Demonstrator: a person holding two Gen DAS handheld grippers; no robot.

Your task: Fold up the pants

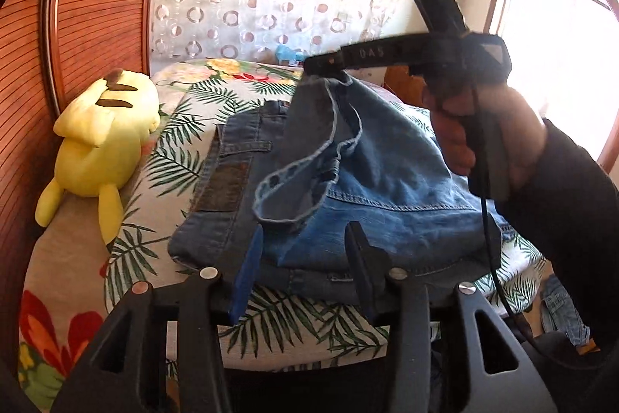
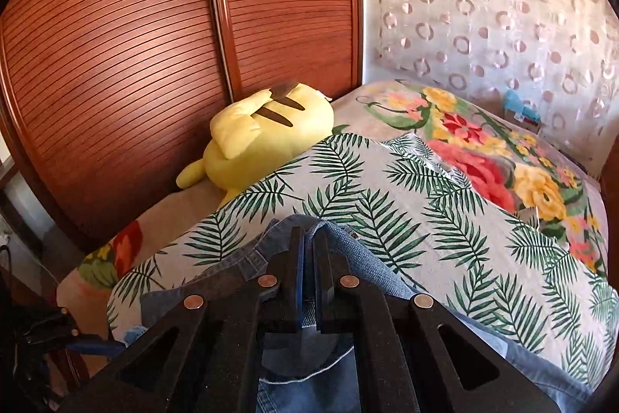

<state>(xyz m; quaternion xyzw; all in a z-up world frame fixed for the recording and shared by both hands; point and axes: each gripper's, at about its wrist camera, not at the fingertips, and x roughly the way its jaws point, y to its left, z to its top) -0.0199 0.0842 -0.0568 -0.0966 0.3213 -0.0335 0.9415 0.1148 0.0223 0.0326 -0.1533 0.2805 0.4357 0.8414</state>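
Blue jeans (image 1: 371, 204) folded in a chunky stack on the palm-leaf bedspread (image 1: 162, 157), sitting just past the left gripper (image 1: 305, 254), jaws spread wide and holding nothing. Right gripper (image 1: 325, 64) up above the stack, clamped tight on a faded hem, so that leg hangs down in a loose, rumpled drape. Dark waistband patch facing up, yellow Pikachu plush (image 1: 100, 138) lying off to the side by the wooden doors (image 2: 154, 45).
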